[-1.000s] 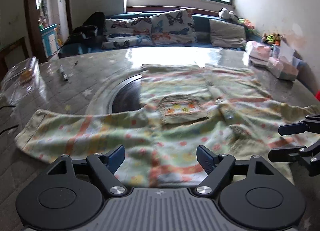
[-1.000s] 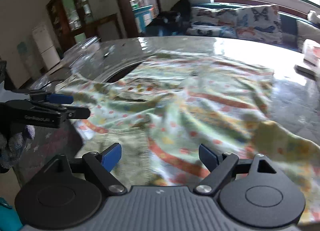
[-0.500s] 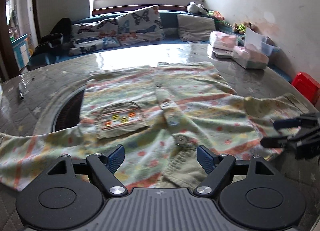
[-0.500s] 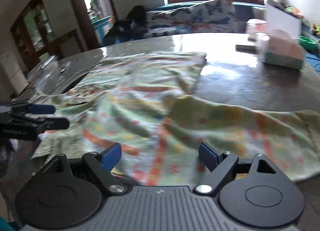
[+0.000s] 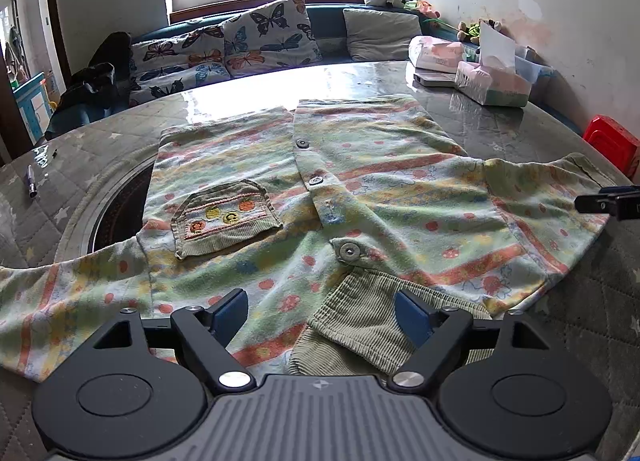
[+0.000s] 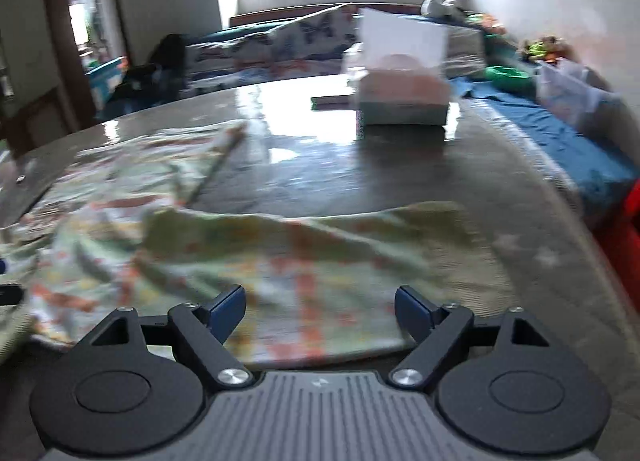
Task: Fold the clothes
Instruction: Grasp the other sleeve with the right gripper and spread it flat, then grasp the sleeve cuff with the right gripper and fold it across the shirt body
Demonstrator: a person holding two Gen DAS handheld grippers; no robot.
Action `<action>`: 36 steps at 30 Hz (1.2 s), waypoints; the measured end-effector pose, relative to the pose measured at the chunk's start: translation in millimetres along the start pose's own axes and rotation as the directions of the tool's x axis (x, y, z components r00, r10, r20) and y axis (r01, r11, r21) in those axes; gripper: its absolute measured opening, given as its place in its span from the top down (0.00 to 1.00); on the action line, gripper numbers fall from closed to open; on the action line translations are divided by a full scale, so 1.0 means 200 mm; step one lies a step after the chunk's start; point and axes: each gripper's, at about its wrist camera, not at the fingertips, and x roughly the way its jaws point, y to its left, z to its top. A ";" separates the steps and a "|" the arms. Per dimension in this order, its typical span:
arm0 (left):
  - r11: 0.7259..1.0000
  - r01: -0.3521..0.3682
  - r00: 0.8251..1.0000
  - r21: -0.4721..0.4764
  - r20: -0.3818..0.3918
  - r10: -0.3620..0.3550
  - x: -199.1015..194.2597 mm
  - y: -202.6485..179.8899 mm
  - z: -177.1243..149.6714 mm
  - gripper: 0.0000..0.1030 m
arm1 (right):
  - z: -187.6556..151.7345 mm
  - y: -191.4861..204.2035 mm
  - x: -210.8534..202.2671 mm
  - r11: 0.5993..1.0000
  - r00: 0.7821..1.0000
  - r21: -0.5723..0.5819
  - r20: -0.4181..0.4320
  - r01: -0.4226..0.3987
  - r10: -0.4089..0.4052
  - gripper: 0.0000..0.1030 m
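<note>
Left tool (image 5: 320,313): released, blue-padded fingers spread wide, nothing between them. It hovers over the near edge of the desk (image 5: 360,77), above the ribbed olive corduroy collar (image 5: 360,325) of the garment.

Task item: pale green child's cardigan with orange stripes and a small fruit print (image 5: 380,197), lying front-up and spread flat across the middle of the desk. Collar toward the near edge, hem toward the far edge. Buttoned placket runs down the centre; three round buttons visible. Olive corduroy chest pocket (image 5: 224,217) with embroidered fruit sits left of the placket. One sleeve reaches toward the left edge, the other toward the right edge.

Right tool (image 6: 320,309): released, fingers wide apart, empty. Right wrist view is motion-blurred. The tool is over the cardigan's right sleeve (image 6: 312,257), near the right edge of the desk; contact cannot be told. In the left wrist view its fingertips show at the sleeve cuff.

Other items: pink-and-white tissue box (image 5: 494,85) at the far right corner; silver pen (image 5: 31,185) near the left edge.
</note>
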 end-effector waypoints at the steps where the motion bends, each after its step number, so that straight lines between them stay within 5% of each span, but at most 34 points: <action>1: 1.000 -0.001 1.000 0.000 0.001 0.001 0.00 0.00 0.00 0.19 | 0.00 -0.03 0.00 1.000 1.000 0.003 0.002 0.020 -0.020 0.19; 9: 1.000 -0.011 1.000 -0.003 0.020 0.011 -0.04 0.01 0.04 0.13 | 0.02 -0.17 -0.03 0.990 0.989 0.048 0.063 0.133 -0.136 0.26; 25: 1.000 -0.005 0.999 0.006 0.035 0.005 -0.05 -0.04 0.09 0.10 | -0.02 -0.26 0.03 0.973 0.977 0.114 0.046 0.201 -0.207 0.36; 36: 1.000 0.005 1.000 0.003 0.017 -0.005 -0.01 -0.08 0.10 0.10 | -0.03 -0.27 -0.02 0.971 0.982 0.179 0.077 0.158 -0.174 0.87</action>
